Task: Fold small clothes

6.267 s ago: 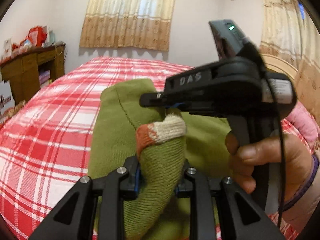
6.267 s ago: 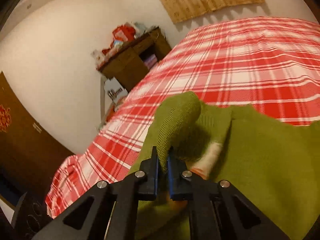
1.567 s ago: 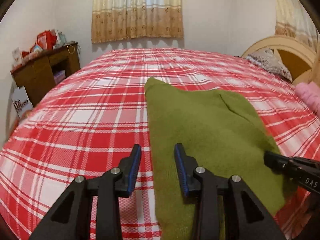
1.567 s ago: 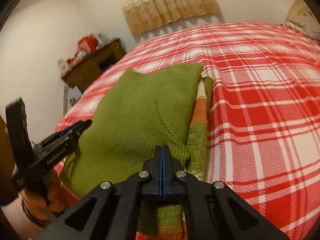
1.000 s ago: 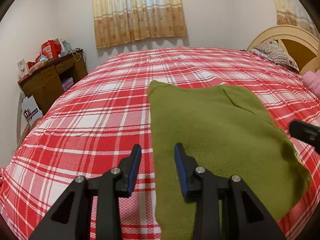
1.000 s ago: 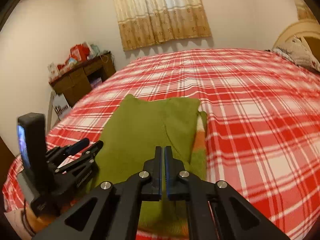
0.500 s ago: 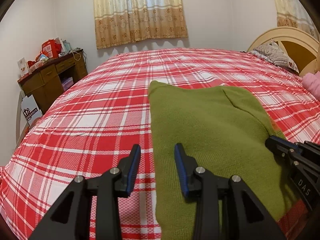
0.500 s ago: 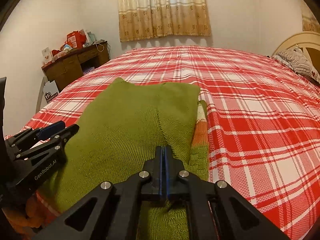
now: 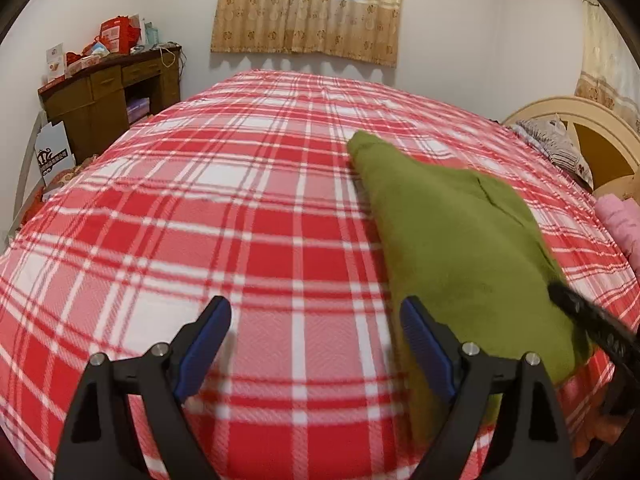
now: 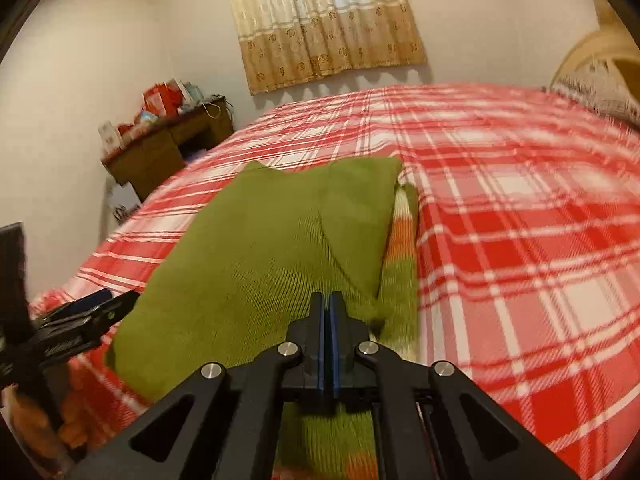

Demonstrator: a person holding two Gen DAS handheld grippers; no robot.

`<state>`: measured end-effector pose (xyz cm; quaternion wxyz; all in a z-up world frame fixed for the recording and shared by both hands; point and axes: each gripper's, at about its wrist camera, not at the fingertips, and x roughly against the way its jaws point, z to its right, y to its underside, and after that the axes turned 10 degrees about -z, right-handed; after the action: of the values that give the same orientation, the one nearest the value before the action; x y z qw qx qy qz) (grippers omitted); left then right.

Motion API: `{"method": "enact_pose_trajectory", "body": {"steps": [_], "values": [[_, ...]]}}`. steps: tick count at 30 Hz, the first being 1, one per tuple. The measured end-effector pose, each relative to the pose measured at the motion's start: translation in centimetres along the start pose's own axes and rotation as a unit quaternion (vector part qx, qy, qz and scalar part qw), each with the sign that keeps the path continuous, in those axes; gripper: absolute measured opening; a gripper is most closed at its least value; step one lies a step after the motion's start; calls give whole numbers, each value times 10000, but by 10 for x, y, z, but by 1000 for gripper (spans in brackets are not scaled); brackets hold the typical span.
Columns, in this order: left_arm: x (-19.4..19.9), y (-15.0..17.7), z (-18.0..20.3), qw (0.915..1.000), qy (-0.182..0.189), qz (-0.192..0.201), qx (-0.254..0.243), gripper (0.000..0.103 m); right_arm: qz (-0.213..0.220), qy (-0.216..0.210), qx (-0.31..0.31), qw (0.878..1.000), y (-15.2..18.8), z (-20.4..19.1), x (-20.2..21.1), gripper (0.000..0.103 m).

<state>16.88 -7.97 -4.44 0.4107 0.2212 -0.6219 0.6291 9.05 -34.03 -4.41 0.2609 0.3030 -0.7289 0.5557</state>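
A green knit sweater (image 9: 460,248) lies folded flat on the red plaid bed (image 9: 224,216). In the right wrist view the sweater (image 10: 264,264) shows an orange and cream striped sleeve edge (image 10: 402,240) along its right side. My left gripper (image 9: 316,344) is wide open and empty, just left of the sweater's near left edge. My right gripper (image 10: 329,336) is shut with nothing between its pads, low over the sweater's near right part. Each gripper shows at the edge of the other's view, the right one (image 9: 588,322) and the left one (image 10: 76,322).
A brown wooden desk (image 9: 108,92) with red boxes stands at the left wall. Curtains (image 9: 308,8) hang on the far wall. A cream headboard (image 9: 580,132) and a patterned pillow (image 9: 552,148) are at the right, with a pink item (image 9: 622,220) near the bed's right edge.
My left gripper has opened much wider and swung left, off the sweater's edge. My right gripper stays shut and has drawn back a little over the sweater.
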Motion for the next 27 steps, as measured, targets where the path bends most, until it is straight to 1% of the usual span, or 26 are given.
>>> {"method": "enact_pose_trajectory", "body": {"steps": [1, 4, 6, 8, 9, 10, 11, 12, 14, 15, 17, 18, 19, 20, 21, 23, 24, 26, 27], "values": [[0, -4, -1, 10000, 51, 17, 0, 89, -10, -101, -64, 9999, 2, 3, 1, 2], [-2, -24, 6, 9995, 295, 83, -9, 89, -26, -181, -110, 9998, 5, 4, 1, 2], [-3, -31, 12, 9991, 381, 143, -102, 89, -47, -215, -122, 9997, 4, 4, 0, 2], [-7, -42, 20, 9985, 473, 150, -212, 89, -78, -340, -193, 9992, 4, 7, 0, 2], [-11, -49, 24, 9980, 572, 88, -252, 89, -166, -597, -381, 9973, 3, 14, 1, 2], [-16, -55, 27, 9973, 692, -15, -257, 89, -166, -597, -381, 9973, 3, 14, 1, 2], [-18, -59, 29, 9965, 797, -83, -246, 89, -197, -710, -507, 9960, 1, 18, 3, 2], [-23, -64, 31, 9951, 953, -174, -215, 89, -88, -889, -669, 9938, -7, 24, 11, 2], [-36, -71, 36, 9931, 1115, -349, -145, 89, -10, -885, -680, 9938, -12, 26, 16, 3], [-43, -73, 38, 9930, 1095, -439, -110, 89, 34, -771, -658, 9948, -27, 29, 20, 6], [-58, -69, 43, 9922, 1057, -654, -39, 86, 21, -743, -663, 9950, -32, 31, 20, 26], [-62, -65, 44, 9913, 1093, -735, -12, 84, 1, -670, -712, 9952, -44, 36, 15, 52], [-66, -61, 46, 9904, 1130, -790, 7, 83, 23, -630, -721, 9954, -49, 38, 11, 71], [-68, -57, 47, 9903, 1128, -806, 24, 83, 23, -630, -721, 9954, -49, 38, 11, 73], [-69, -53, 48, 9903, 1133, -804, 39, 83, -4, -595, -687, 9959, -52, 40, 5, 73], [-66, -51, 48, 9900, 1172, -790, -16, 83, -158, -422, -657, 9968, -56, 43, -10, 73], [-67, -51, 49, 9893, 1205, -818, -52, 83, -233, -400, -684, 9966, -57, 46, -18, 73], [-68, -51, 47, 9879, 1289, -865, -41, 83, -490, -370, -785, 9950, -54, 52, -39, 73], [-68, -51, 48, 9880, 1285, -857, -55, 83, -554, -488, -824, 9939, -50, 54, -47, 73]]}}
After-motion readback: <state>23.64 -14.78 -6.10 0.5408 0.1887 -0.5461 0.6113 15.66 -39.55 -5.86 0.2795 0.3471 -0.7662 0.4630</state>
